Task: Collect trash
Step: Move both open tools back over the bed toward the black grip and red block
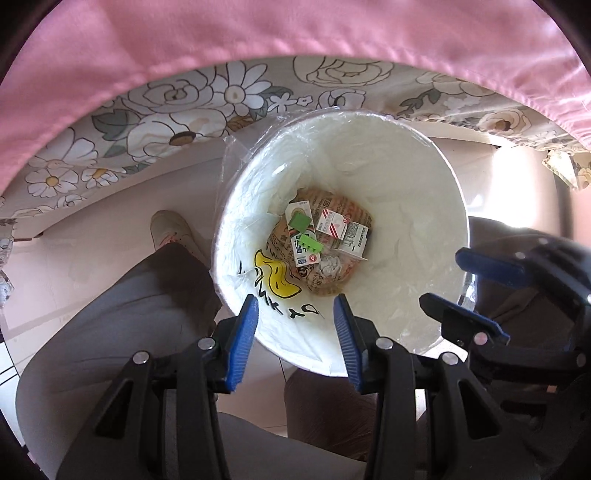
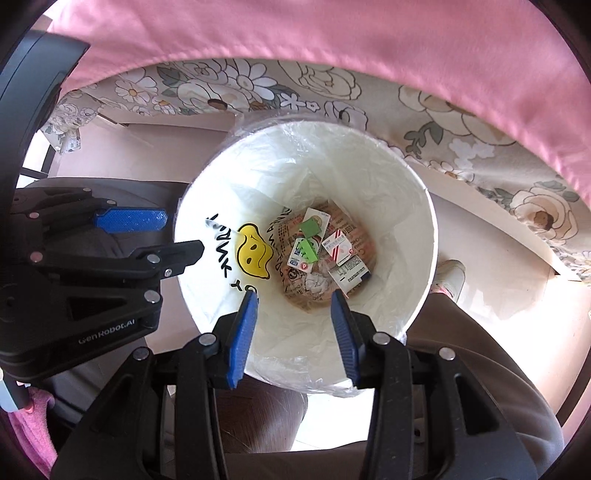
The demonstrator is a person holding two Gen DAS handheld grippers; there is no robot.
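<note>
A white trash bin (image 1: 424, 206) (image 2: 402, 206) lined with a clear plastic bag stands on the floor below both grippers. At its bottom lie small printed cartons (image 1: 334, 225) (image 2: 338, 245), green scraps (image 1: 299, 221) (image 2: 309, 227), a crumpled white paper (image 1: 330, 266) (image 2: 317, 284) and brown printed paper. A yellow smiley face (image 1: 275, 277) (image 2: 253, 254) is printed on the liner. My left gripper (image 1: 295, 301) (image 2: 183, 232) hangs open over the bin's near rim with nothing between its blue pads. My right gripper (image 2: 293, 295) (image 1: 443, 277) hangs open beside it, also holding nothing.
A pink cloth (image 1: 295, 33) over a floral tablecloth (image 1: 177, 110) overhangs the far side of the bin. A person's grey-trousered legs (image 1: 122, 302) and a pale shoe (image 1: 173, 229) flank the bin on a light tiled floor (image 2: 491, 236).
</note>
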